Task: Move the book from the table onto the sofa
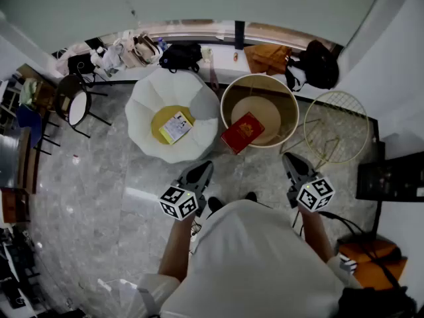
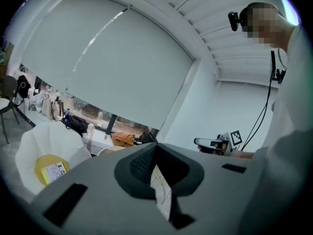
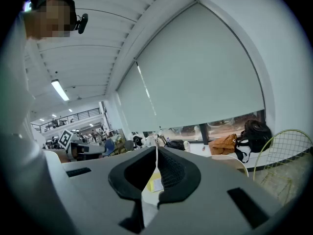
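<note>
Right now none of the job is done, as I judge it. Nearest me, the left tongs [image 1: 201,171] and the right tongs [image 1: 293,164] hang in front of the person's body. Both are pressed together with nothing between them, as each one's own view shows.

Just beyond their tips, the red book [image 1: 242,132] lies across the near left edge of the round desk [image 1: 291,105]. One corner seems to reach past the rim. Everything is left to do: open one pair, clamp the book, lift it, carry it left and set it down.

The white sofa [image 1: 149,105] stands just beside the desk's left edge. Its seat holds a yellow cushion [image 1: 159,119] with a pale booklet [image 1: 175,126] on it, so bare room there is limited. Its raised wall sits between book and seat, and I'd carry the book over that.

Open floor [image 1: 99,177] lies on the near side. A wire side table [image 1: 338,128] crowds the desk's right edge. Farthest off, a window ledge carries a black bag [image 1: 180,56] among other bags, clear of the path.
</note>
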The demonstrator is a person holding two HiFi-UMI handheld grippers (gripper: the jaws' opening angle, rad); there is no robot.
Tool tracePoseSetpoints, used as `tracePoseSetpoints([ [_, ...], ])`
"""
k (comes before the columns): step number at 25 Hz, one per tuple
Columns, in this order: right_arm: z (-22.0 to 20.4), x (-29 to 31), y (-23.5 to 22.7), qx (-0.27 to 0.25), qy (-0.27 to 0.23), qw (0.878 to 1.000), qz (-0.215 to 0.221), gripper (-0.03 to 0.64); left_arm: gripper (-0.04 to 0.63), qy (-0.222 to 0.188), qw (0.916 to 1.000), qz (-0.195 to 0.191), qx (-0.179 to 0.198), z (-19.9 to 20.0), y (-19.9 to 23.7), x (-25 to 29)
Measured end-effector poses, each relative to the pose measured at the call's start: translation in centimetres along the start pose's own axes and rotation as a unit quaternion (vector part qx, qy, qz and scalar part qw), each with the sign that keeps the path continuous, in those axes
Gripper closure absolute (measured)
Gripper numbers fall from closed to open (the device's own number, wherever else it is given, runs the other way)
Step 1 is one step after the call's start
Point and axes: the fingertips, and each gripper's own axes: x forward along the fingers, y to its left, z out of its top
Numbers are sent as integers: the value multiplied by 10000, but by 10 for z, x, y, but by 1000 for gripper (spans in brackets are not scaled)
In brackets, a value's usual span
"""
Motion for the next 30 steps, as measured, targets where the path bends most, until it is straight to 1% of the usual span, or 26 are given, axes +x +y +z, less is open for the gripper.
tracePoseSetpoints([
  [14,-9,-7,-3,29,39,9999,119,577,594,64,10000,40,-10,-13,-13,0],
  [17,-10,-10,-3,84,76,9996,249,575,594,83,9999,75,9,-15,-18,2],
  [20,-9,-11,-5,33,174,9991,377,575,594,115,9999,126,-5,-15,-23,9],
  [25,-15,-18,-15,-14,313,9982,513,575,594,113,9997,167,-114,-24,-34,19],
  [30,-17,-28,-36,49,410,9974,599,575,594,-30,9995,145,-264,-30,-48,34],
])
